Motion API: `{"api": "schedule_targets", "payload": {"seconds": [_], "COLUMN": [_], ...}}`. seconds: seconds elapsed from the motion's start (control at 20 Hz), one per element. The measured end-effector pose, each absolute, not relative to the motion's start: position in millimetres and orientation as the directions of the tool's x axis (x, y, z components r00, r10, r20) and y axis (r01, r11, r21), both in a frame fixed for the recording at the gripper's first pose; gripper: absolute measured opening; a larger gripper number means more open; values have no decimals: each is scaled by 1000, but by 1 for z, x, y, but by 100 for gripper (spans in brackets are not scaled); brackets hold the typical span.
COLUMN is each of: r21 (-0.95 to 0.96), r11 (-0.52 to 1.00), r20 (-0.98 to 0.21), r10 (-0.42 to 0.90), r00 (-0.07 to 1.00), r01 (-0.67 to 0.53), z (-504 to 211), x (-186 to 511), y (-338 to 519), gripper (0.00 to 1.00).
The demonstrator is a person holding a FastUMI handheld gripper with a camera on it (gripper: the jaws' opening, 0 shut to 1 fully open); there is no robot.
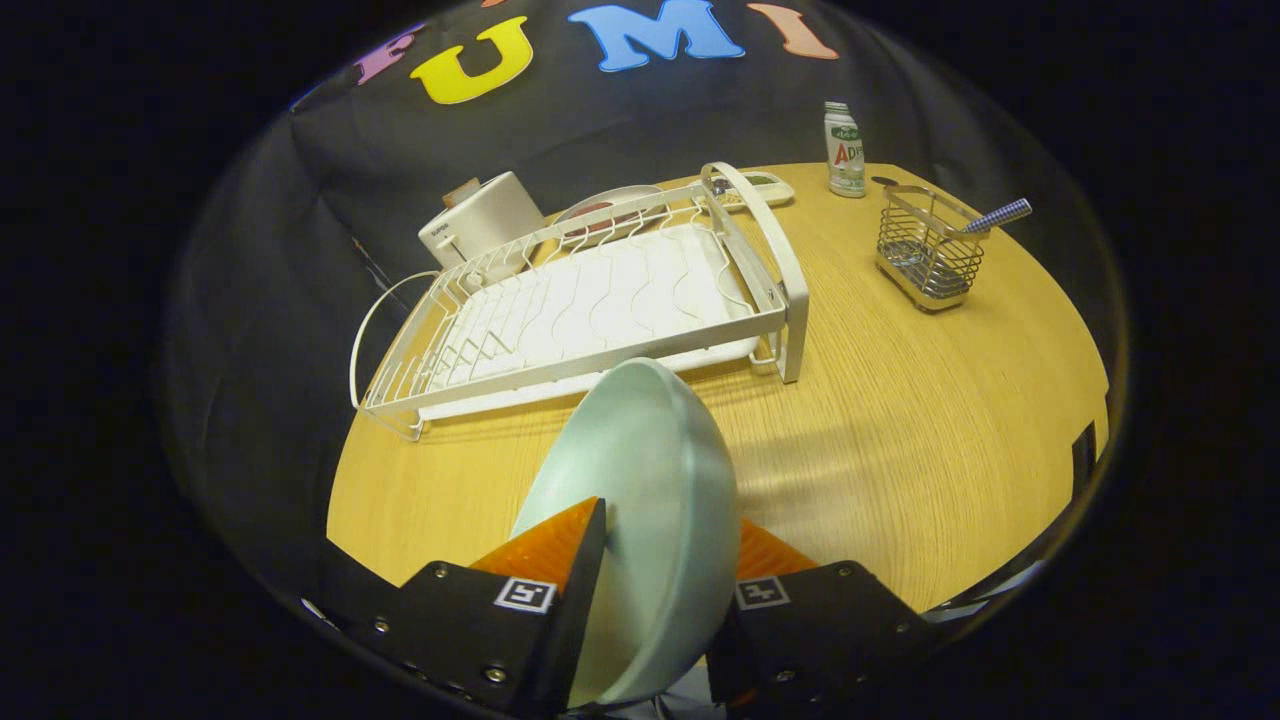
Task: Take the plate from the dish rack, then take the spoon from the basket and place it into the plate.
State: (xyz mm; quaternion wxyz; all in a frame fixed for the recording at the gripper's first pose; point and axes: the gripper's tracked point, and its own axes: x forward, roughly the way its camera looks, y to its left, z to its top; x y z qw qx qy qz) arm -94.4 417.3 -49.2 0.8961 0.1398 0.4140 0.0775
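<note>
Claw [655, 560] fingers pinch the pale green round plate [640, 480] from both sides, holding it on edge between them above the round wooden table [900, 420]. Just beyond stands the white wire dish rack [590, 300]. Further off to the right, the patterned-handled spoon [995, 217] leans in the small wire basket [925, 250].
</note>
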Motion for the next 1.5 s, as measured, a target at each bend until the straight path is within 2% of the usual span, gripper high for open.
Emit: {"api": "schedule_targets", "payload": {"seconds": [0.1, 0.3, 0.4, 0.45, 0.65, 1.0, 1.2, 1.5], "r21": [321, 279, 222, 207, 197, 217, 232, 291], "r11": [947, 960, 975, 977, 971, 896, 830, 732], "r20": [-719, -730, -735, -732, -682, -544, -486, -488], "r10": [254, 208, 147, 124, 37, -218, -353, -440], "r00": [646, 651, 662, 670, 731, 810, 800, 754], "r01": [-15, 5, 30, 45, 135, 387, 507, 616], "z": [-52, -56, -57, -56, -34, 35, 57, 49], "x": [-93, -94, -93, -92, -85, -48, -13, 25], "y": [414, 401, 385, 377, 346, 242, 176, 119], "gripper": [50, 60, 81, 85, 85, 85, 85, 85]}}
